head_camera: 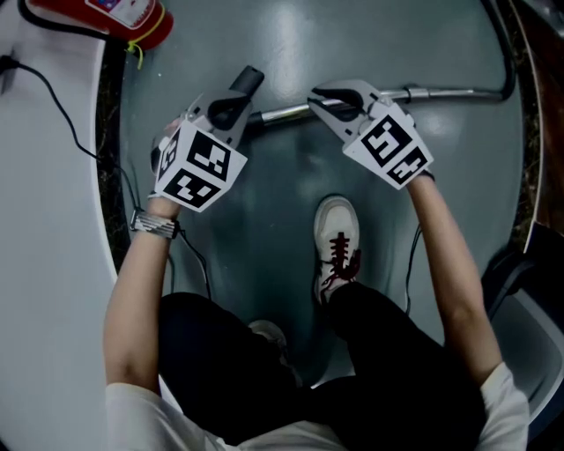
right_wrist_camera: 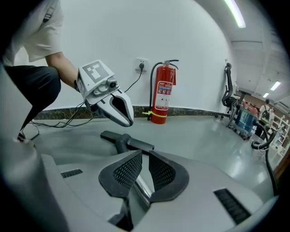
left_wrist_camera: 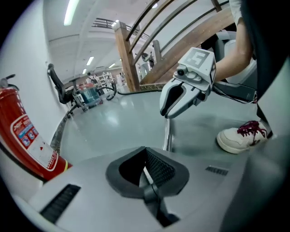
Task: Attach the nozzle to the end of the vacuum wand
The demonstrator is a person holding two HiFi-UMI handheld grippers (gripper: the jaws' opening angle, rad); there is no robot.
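The chrome vacuum wand [head_camera: 441, 92] runs across the grey floor from the right toward the middle. My right gripper [head_camera: 328, 99] is shut on it near its left end, and the tube [right_wrist_camera: 141, 186] shows between the mesh pads of that gripper [right_wrist_camera: 141, 174]. The black nozzle [head_camera: 248, 81] sits at that end of the wand; in the right gripper view the nozzle [right_wrist_camera: 136, 142] is a flat bar with a neck, and I cannot tell whether it is joined. My left gripper [head_camera: 236, 106] hovers just above it, shut [left_wrist_camera: 147, 170], with nothing visible between its pads.
A red fire extinguisher [head_camera: 123, 18] stands by the white wall at the far left. A black cable [head_camera: 62, 114] trails along the wall. The person's white shoe [head_camera: 337, 238] is planted just below the wand. An office chair [right_wrist_camera: 229, 90] stands far off.
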